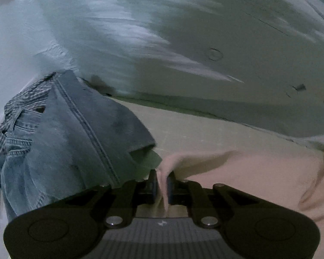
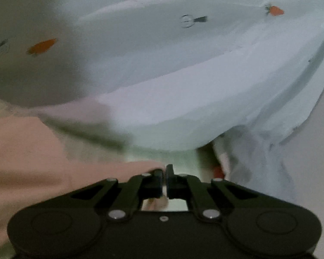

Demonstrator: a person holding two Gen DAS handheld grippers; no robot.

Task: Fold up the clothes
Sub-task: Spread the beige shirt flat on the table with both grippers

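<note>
A pale pink garment (image 1: 259, 179) lies on the light surface and spreads to the right in the left wrist view. My left gripper (image 1: 162, 176) is shut on a pinched edge of it, the fabric running down between the black fingers (image 1: 152, 183). In the right wrist view the same pink garment (image 2: 26, 157) fills the lower left, and my right gripper (image 2: 165, 170) is shut on its edge, with a strip of pink cloth showing below the closed jaws. Both views are blurred by motion.
Folded blue jeans (image 1: 71, 140) lie at the left of the left wrist view. A white sheet with small carrot prints (image 2: 183, 64) is bunched up behind the garment. More rumpled white cloth (image 2: 259, 151) sits at the right.
</note>
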